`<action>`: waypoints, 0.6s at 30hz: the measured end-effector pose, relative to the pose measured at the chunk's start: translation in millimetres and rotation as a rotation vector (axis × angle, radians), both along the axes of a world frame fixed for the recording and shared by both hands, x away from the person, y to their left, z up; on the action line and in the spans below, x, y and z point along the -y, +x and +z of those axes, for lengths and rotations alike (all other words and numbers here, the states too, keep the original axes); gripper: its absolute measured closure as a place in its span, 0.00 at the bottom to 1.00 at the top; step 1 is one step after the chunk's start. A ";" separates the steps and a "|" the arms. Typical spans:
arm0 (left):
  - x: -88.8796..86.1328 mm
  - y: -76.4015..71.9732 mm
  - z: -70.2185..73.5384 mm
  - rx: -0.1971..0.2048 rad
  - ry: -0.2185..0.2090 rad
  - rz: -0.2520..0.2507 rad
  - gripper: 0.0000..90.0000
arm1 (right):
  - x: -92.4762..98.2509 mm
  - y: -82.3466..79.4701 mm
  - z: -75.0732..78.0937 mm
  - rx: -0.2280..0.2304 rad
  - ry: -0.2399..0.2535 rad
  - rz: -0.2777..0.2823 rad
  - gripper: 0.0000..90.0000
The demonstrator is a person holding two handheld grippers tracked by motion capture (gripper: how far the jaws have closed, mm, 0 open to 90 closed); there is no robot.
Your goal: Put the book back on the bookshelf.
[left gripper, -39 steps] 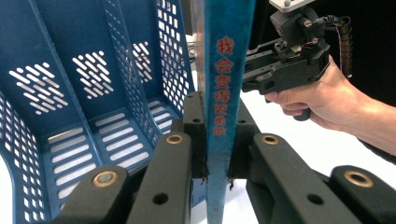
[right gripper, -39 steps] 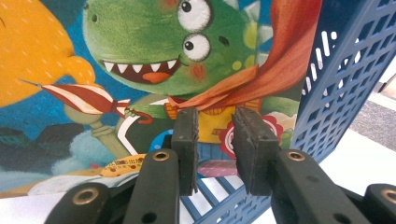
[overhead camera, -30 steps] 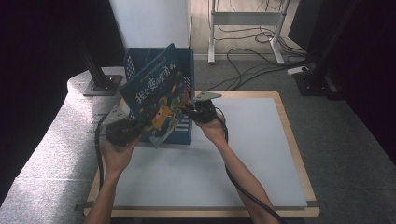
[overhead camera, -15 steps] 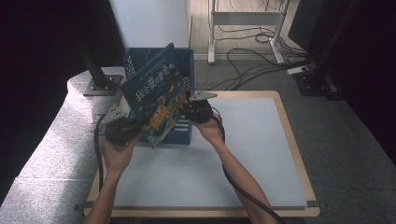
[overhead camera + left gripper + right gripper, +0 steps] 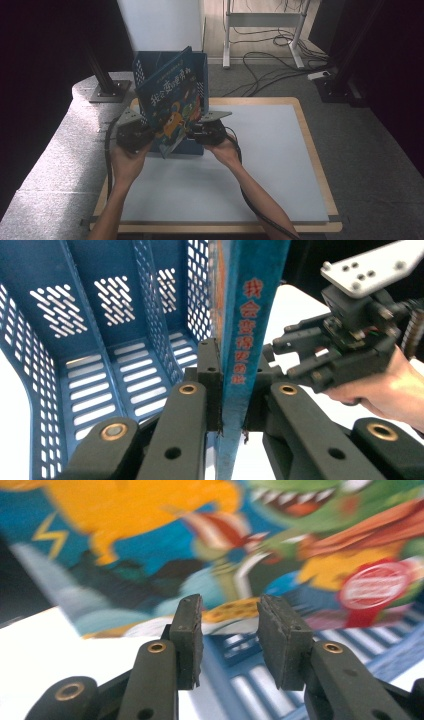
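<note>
White desk (image 5: 260, 180), dark room. My left gripper (image 5: 235, 405) pinches the upright book (image 5: 172, 107); right gripper (image 5: 230, 630) jaws, just opening, hold nothing.

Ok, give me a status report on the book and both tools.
Left tool shut on book spine, book upright over blue basket. Right tool just opening, nothing between its pads, close by the cover. Nothing in the way.

Book cover (image 5: 260, 545) blurred, edge-cropped
</note>
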State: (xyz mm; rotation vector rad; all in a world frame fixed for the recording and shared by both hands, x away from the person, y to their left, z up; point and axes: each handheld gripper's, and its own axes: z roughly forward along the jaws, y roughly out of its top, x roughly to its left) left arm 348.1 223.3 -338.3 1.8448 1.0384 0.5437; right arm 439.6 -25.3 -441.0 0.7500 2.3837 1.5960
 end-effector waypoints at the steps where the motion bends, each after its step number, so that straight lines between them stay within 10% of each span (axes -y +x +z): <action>1: 0.2 0.3 0.7 -0.005 0.003 0.001 0.92 | -1.8 -3.7 -1.8 0.001 0.001 0.009 0.69; 18: 11.2 4.3 8.9 -0.043 0.040 0.025 0.92 | -48.7 -59.3 -18.9 0.034 0.011 0.210 0.92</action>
